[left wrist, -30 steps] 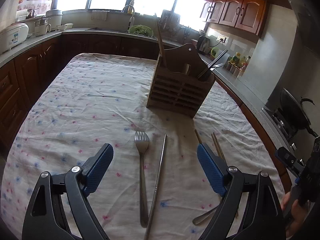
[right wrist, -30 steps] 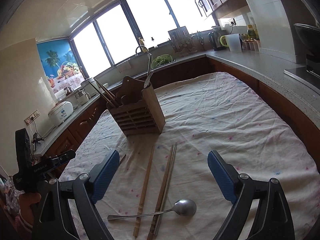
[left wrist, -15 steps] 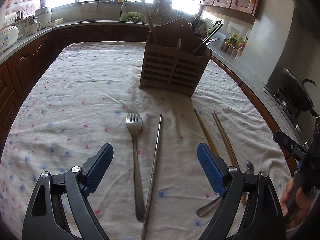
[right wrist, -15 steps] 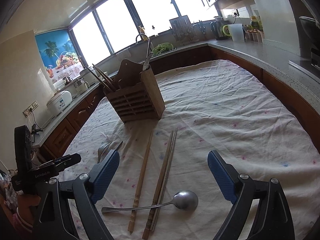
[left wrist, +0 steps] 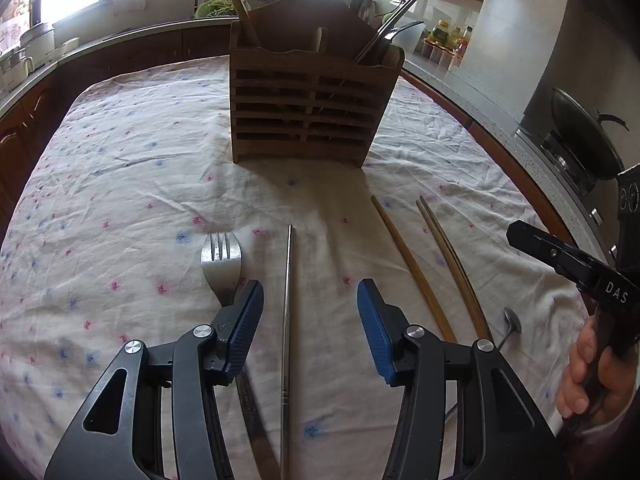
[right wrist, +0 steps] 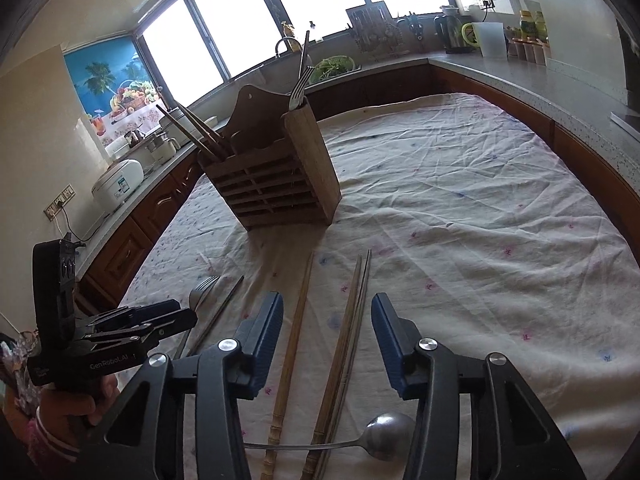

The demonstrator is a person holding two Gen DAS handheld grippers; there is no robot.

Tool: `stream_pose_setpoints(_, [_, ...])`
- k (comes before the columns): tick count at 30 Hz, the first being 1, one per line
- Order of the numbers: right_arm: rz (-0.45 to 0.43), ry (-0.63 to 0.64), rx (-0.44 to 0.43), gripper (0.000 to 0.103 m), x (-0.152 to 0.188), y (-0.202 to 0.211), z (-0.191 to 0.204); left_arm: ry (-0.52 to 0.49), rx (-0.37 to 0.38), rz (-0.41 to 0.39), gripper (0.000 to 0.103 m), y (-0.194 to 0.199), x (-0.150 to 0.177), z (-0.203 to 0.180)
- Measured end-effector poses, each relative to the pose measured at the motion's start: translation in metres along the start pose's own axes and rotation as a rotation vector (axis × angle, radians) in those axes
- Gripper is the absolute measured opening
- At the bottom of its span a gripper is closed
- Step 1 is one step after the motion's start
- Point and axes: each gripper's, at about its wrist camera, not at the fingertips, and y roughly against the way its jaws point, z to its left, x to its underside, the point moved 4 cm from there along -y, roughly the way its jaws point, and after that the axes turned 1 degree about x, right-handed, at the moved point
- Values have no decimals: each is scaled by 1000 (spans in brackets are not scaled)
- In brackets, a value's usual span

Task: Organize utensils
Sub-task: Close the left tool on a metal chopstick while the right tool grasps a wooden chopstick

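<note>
A slatted wooden utensil holder (left wrist: 308, 108) stands on the floral tablecloth (left wrist: 120, 168); it also shows in the right wrist view (right wrist: 276, 184), holding chopsticks and a fork. My left gripper (left wrist: 310, 316) is open, its jaws straddling a metal chopstick (left wrist: 287, 300), with a fork (left wrist: 222, 260) just left of it. My right gripper (right wrist: 326, 340) is open, low over a wooden chopstick (right wrist: 294, 344) and a pair of chopsticks (right wrist: 348, 336). A spoon (right wrist: 384, 436) lies crosswise near its base.
Dark wood cabinets and grey counters ring the table. A rice cooker (right wrist: 118, 184) sits on the left counter, a wok (left wrist: 584, 136) on the stove at right. The right gripper's body (left wrist: 572, 264) shows in the left wrist view, the left one (right wrist: 104, 336) in the right wrist view.
Both grippers have moved forward and down toward the utensils and the holder. Both jaws have narrowed but stay open. Nothing has been picked up.
</note>
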Motion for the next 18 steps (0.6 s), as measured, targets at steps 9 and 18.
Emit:
stream_pose_setpoints(9, [128,46,-37,35,-6,-55,21,-23,5,94,36,-31,-5,5])
stream_pose_setpoints(18, [226,109,0,27,-1,-97,29,-49,21,140,34,-43,-7,8])
